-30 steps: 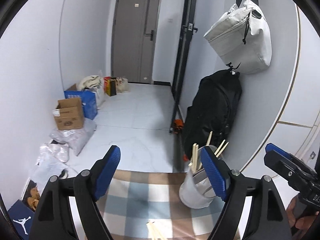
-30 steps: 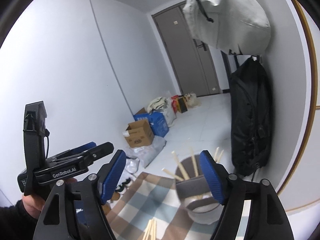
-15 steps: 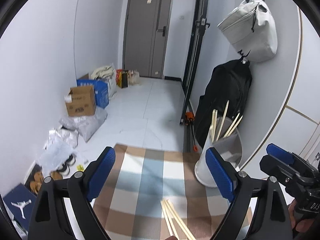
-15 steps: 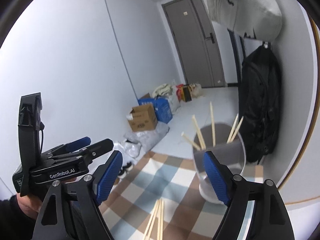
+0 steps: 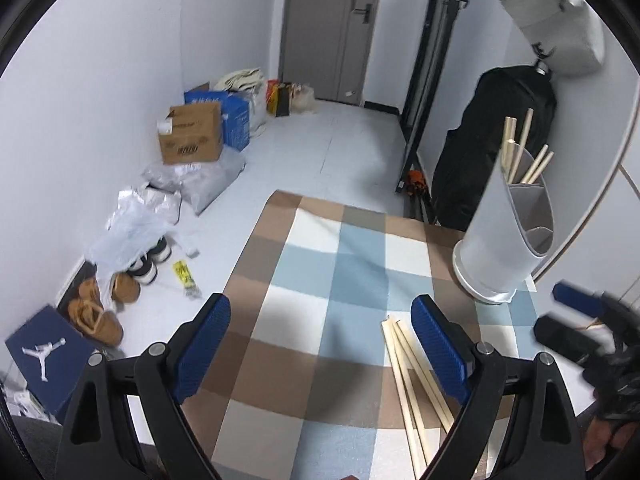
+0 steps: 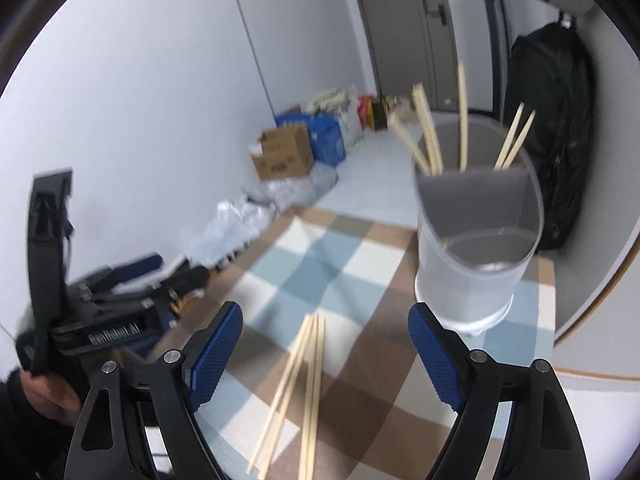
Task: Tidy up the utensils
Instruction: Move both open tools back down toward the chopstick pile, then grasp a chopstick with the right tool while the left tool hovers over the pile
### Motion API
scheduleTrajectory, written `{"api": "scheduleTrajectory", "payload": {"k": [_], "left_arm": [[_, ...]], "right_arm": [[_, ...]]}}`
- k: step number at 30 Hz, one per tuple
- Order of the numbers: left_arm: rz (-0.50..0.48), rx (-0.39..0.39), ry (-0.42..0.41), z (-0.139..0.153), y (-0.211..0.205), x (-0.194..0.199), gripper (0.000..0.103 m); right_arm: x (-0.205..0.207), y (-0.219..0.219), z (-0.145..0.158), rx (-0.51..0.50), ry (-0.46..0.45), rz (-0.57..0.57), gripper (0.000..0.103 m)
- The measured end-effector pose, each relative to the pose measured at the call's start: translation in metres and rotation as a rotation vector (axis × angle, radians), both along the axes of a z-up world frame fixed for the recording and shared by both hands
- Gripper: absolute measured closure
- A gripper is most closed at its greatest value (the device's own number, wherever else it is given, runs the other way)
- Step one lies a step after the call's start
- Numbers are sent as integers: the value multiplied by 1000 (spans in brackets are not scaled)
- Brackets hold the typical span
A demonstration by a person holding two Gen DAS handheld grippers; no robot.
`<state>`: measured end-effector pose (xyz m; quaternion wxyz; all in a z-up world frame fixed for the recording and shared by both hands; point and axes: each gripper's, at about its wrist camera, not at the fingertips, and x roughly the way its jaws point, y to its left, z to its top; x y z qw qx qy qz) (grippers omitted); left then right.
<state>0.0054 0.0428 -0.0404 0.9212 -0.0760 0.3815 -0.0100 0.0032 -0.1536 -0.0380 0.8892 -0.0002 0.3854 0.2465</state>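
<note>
Several loose wooden chopsticks (image 5: pixel 412 384) lie on the checked cloth (image 5: pixel 340 264). In the left wrist view they sit just inside the right finger of my left gripper (image 5: pixel 320 348), which hovers over them open and empty. A white cylindrical holder (image 5: pixel 500 240) stands at the cloth's far right with several chopsticks (image 5: pixel 516 152) upright in its back compartment. In the right wrist view the loose chopsticks (image 6: pixel 300 392) lie between and below the fingers of my right gripper (image 6: pixel 326 354), also open and empty. The holder (image 6: pixel 472 248) stands just beyond its right finger.
Beyond the cloth's far edge is the floor, with a cardboard box (image 5: pixel 192 136), plastic bags (image 5: pixel 136 216) and shoes (image 5: pixel 96 312) along the left wall. A black backpack (image 5: pixel 492 152) hangs behind the holder. A hand (image 6: pixel 48 396) holds the left gripper.
Both grippers have sunk and tipped down toward the cloth. The loose chopsticks, barely seen at the bottom edge before, now lie in full view between the fingers. Both jaws stand slightly wider.
</note>
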Motion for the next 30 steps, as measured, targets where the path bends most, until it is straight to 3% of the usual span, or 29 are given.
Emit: {"api": "scheduleTrajectory", "payload": {"k": [5, 8, 10, 15, 18, 30], "left_arm": [[10, 11, 14, -3, 10, -6, 14], [13, -12, 34, -6, 17, -6, 14], [22, -35, 48, -9, 24, -4, 14], [30, -71, 73, -16, 35, 0, 14], [24, -74, 73, -17, 37, 0, 14], [28, -97, 81, -21, 49, 3, 14]], "right_arm": [[19, 12, -33, -66, 109, -17, 20], [31, 19, -46, -76, 161, -9, 33], [37, 26, -53, -99, 181, -9, 34], [50, 45, -69, -177, 201, 10, 40], [59, 54, -78, -219, 213, 9, 49], [75, 71, -88, -357, 197, 12, 57]]}}
